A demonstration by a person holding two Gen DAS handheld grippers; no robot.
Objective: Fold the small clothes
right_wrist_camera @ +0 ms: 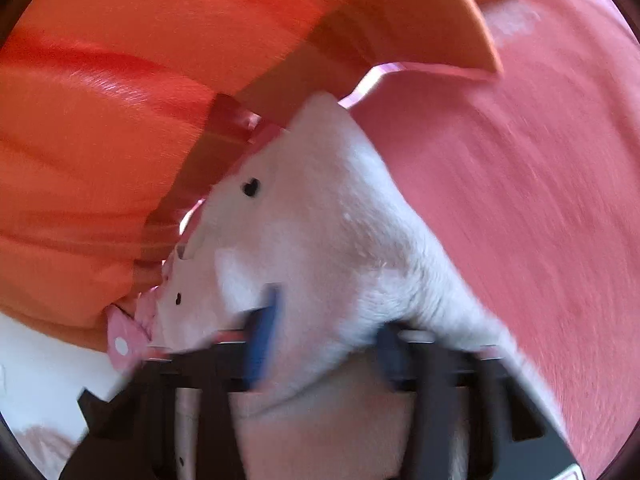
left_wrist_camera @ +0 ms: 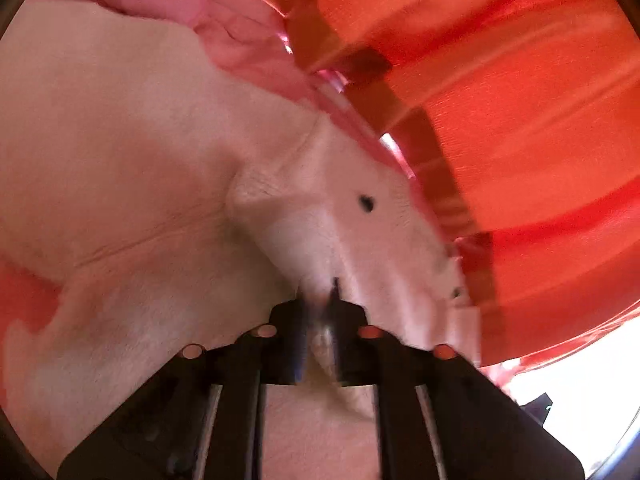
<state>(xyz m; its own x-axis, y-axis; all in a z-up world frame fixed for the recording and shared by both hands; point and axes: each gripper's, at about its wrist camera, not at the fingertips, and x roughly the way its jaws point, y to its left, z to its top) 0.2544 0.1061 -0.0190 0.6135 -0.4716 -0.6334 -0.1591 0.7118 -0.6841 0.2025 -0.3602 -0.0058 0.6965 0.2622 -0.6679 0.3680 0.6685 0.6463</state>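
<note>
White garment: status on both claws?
Left claw shut on white garment. Right claw looks wider, fabric bunched between fingers. Orange bin close behind.

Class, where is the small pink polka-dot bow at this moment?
In the right wrist view, the polka-dot bow sits at lower left, on the edge of the white fleece garment, just left of the right gripper and below the orange fabric.

Orange bin wall (left_wrist_camera: 520, 100) blocks beyond cream garment (left_wrist_camera: 140, 140).
</note>
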